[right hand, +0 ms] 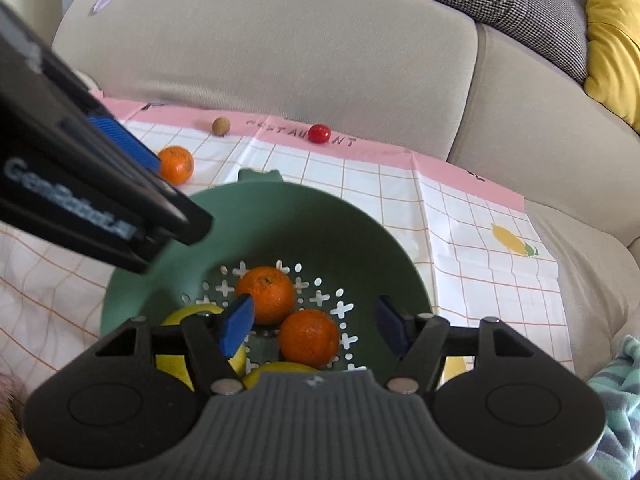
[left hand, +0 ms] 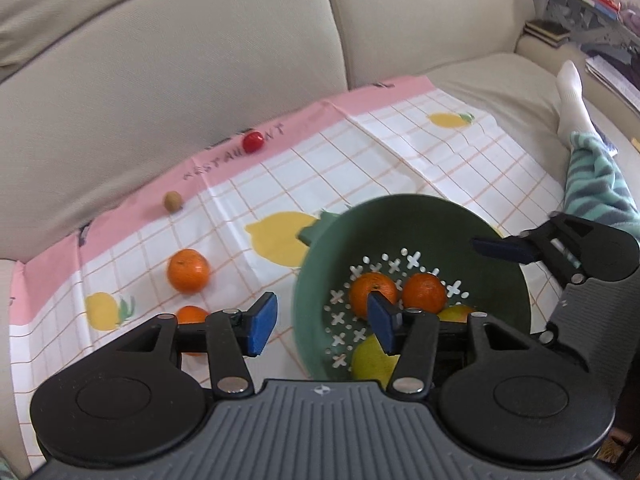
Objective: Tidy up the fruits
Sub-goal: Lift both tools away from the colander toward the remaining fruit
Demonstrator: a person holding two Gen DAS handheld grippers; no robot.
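A green colander bowl (left hand: 420, 224) (right hand: 280, 216) sits on a checked cloth on the sofa. It holds two oranges (left hand: 374, 290) (right hand: 266, 294) and yellow-green fruits (left hand: 370, 358) (right hand: 180, 360). My left gripper (left hand: 322, 326) is open and empty over the bowl's left rim. My right gripper (right hand: 316, 330) is open and empty above the bowl, over the nearer orange (right hand: 310, 338). On the cloth lie two more oranges (left hand: 188, 271) (left hand: 192, 314), a small brown fruit (left hand: 173, 201) (right hand: 221, 125) and a red fruit (left hand: 252, 142) (right hand: 319, 133).
The cloth (left hand: 360, 152) has a pink border and printed lemons, spread on a beige sofa (left hand: 160, 60). A person's leg in striped trousers and a white sock (left hand: 572, 92) lies at the right. A yellow cushion (right hand: 612, 32) sits on the sofa's right.
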